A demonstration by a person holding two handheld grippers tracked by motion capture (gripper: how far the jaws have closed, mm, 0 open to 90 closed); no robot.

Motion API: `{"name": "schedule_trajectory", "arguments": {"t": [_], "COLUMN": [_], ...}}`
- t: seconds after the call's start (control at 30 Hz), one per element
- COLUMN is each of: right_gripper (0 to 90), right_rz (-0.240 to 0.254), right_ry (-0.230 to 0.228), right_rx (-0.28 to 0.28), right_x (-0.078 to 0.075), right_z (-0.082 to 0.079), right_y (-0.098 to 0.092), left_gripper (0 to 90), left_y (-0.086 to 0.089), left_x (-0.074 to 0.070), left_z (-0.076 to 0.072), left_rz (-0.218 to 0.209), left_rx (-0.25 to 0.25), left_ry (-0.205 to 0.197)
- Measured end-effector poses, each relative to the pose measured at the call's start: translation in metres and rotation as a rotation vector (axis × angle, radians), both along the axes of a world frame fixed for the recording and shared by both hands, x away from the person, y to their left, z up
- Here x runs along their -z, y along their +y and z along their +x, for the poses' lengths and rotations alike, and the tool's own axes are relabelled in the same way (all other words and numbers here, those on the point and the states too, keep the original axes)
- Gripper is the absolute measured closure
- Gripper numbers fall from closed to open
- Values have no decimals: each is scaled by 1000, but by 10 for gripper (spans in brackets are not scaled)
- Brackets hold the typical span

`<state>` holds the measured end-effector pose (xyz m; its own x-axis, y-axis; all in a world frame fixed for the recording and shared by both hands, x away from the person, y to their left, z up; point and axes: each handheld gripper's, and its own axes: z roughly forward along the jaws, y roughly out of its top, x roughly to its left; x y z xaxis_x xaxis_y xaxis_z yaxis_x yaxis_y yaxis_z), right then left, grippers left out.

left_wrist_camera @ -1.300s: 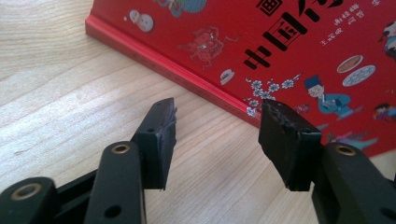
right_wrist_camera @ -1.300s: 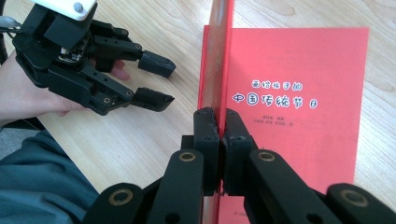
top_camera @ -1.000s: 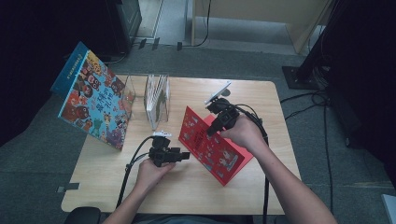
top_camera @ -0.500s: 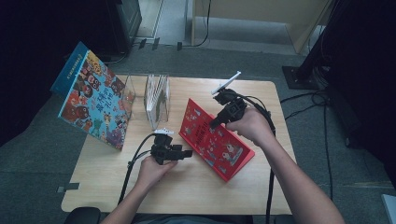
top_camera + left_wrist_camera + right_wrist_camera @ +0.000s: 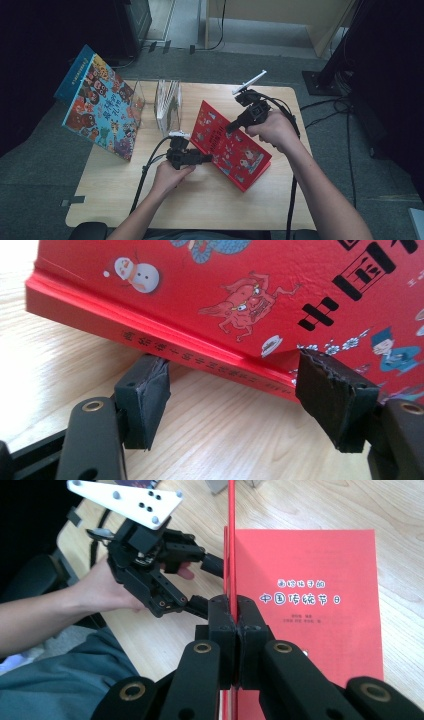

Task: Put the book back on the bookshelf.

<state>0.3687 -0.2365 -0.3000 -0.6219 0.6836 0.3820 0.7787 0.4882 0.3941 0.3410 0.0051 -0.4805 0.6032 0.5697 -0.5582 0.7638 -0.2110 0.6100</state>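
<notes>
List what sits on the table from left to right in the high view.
Big colourful picture book → clear book rack → left tongs → red book → right tongs pinching its raised cover.

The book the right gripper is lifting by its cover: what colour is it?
Red, with small cartoon figures on the book; the left gripper view shows it best.

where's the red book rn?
High view: red book mid-table, right of the clear book stand, cover pinched by the right tongs, spine by the open left tongs.
</notes>
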Motion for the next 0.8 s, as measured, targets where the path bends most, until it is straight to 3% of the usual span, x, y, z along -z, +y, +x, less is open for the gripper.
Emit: {"name": "schedule_trajectory", "arguments": {"t": [0.13,0.27,0.37,0.47,0.53,0.63,0.7,0.8], "right_gripper": [885,874,872,866,866,867,869,892], "right_rz": [15,66,100,170,194,238,277,299], "right_ry": [-1,-10,-28,-52,-62,-72,-69,-77], "right_rx": [-14,-54,-69,-68,-79,-101,-115,-136], "right_x": [-2,-4,-5,-6,-4,2,8,23], "right_z": [-3,-7,-12,-16,-19,-22,-24,-25], "right_y": [-2,-6,-11,-21,-26,-32,-37,-44], "left_gripper": [272,241,237,214,200,199,210,288], "left_y": [0,4,5,11,13,20,26,37], "left_x": [-4,-6,-13,-21,-28,-35,-40,-48], "left_z": [1,6,5,6,6,6,5,6], "left_rz": [-26,-104,-98,-163,-146,-173,-181,-202], "left_rx": [-10,6,6,-12,-16,-21,-16,12], "left_ry": [23,72,20,-4,-44,-67,-104,-132]}}
